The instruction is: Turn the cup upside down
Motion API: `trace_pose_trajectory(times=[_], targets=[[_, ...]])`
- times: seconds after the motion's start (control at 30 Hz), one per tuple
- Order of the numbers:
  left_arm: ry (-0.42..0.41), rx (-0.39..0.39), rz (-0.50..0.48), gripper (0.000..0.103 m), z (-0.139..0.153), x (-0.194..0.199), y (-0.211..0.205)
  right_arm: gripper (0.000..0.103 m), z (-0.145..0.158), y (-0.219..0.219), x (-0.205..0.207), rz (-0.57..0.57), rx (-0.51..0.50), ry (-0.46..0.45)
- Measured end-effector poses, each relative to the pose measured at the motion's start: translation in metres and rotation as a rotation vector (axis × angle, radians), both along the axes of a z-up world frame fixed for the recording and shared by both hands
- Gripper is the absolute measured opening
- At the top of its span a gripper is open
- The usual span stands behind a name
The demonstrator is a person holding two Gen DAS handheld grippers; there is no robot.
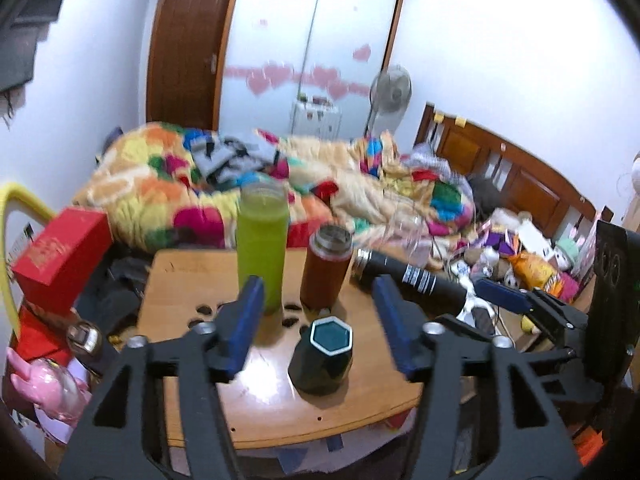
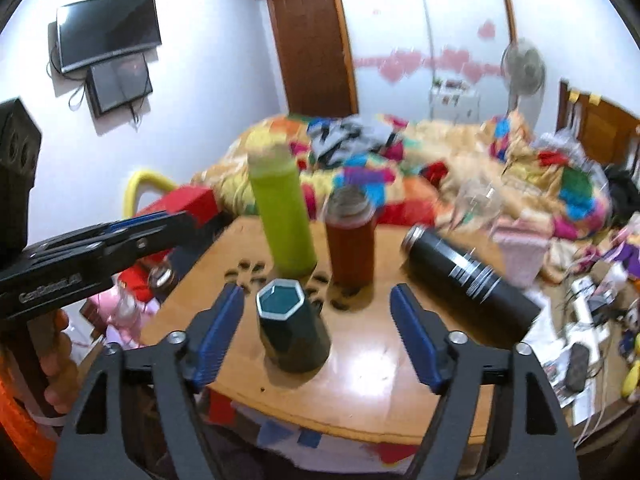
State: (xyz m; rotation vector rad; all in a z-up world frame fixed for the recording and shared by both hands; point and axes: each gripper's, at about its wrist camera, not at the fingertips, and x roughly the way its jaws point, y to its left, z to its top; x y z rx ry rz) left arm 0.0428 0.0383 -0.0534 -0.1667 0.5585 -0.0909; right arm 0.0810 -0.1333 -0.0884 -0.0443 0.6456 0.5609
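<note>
A dark green hexagonal cup [image 1: 321,355] stands on a round wooden table [image 1: 260,408], its white-rimmed flat face up. It shows in the right wrist view [image 2: 291,329] too. My left gripper [image 1: 318,300] is open and empty, its blue fingers either side of the cup, above and behind it. My right gripper [image 2: 318,304] is open and empty, with the cup just inside its left finger. The left gripper also shows in the right wrist view [image 2: 152,226] at the left edge, and the right gripper shows in the left wrist view [image 1: 504,294] at the right.
A tall green bottle [image 1: 262,248], a brown flask [image 1: 326,268] and a black flask lying on its side [image 1: 412,278] stand behind the cup. A red box [image 1: 60,256] is at the left. A cluttered bed [image 1: 280,184] lies beyond the table.
</note>
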Motion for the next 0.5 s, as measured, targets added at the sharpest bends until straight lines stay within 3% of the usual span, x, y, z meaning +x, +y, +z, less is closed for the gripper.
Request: trace_pose_trajectory(times=[0.23, 0.4, 0.5], targets=[[-0.164, 0.075, 0.042, 0.096, 0.041, -0.043, -0.01, 0.086, 0.044, -0.017, -0.02, -0.056, 0.065, -0.105], [-0.286, 0.111, 0.043, 0.103, 0.059, -0.071, -0.022, 0.103, 0.066, -0.031, -0.038, -0.104, 0.104, -0.18], [-0.316, 0.118, 0.033, 0.103, 0.061, -0.081, -0.027, 0.103, 0.075, -0.038, -0.048, -0.123, 0.114, -0.221]])
